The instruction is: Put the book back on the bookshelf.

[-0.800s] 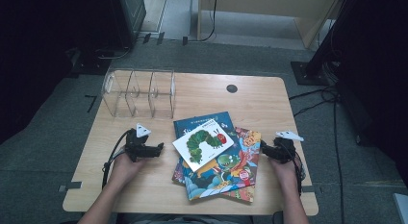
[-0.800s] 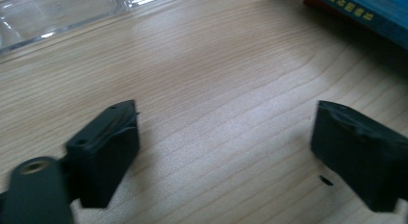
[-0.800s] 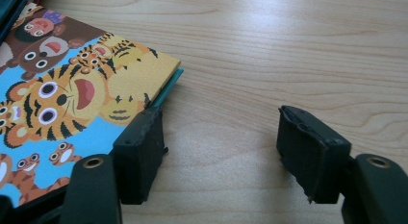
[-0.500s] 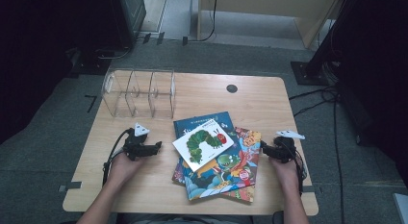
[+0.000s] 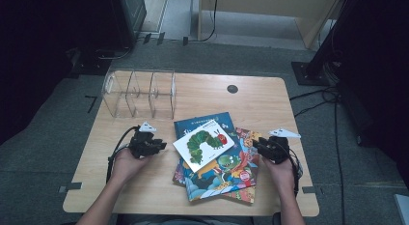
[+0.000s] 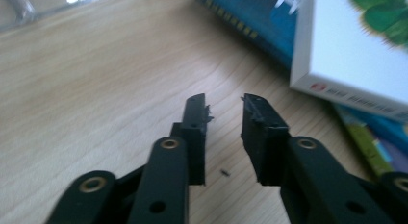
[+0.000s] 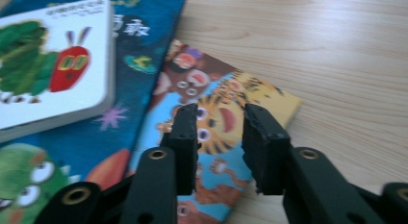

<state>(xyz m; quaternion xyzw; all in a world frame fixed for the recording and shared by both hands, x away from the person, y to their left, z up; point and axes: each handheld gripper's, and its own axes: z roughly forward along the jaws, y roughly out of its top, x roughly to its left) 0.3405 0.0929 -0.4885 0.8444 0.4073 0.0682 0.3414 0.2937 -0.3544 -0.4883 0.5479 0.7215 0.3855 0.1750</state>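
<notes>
Your left gripper point(image 5: 159, 146) sits low over bare wood just left of the pile of books, its jaws parted by a narrow gap with nothing between them, so it is placed to come at the white caterpillar book point(image 5: 203, 143) from its near edge rather than from above. That book lies on top, turned askew to the ones beneath, which leaves a corner and a thick white edge point(image 6: 346, 84) overhanging; a likely reason to approach from the side. Your right gripper point(image 5: 258, 144) flanks the pile from the other side, jaws also partly open and empty, aimed over the tiger-cover book point(image 7: 226, 123) at the bottom right of the stack, probably to steady or lift there. The dark blue book point(image 5: 205, 122) lies under the caterpillar book and over the colourful ones. The clear divider rack point(image 5: 140, 93) stands upright at the far left of the tabletop point(image 5: 260, 102), its slots open, well apart from the pile; it looks like the place the books are meant to go, one per slot.
</notes>
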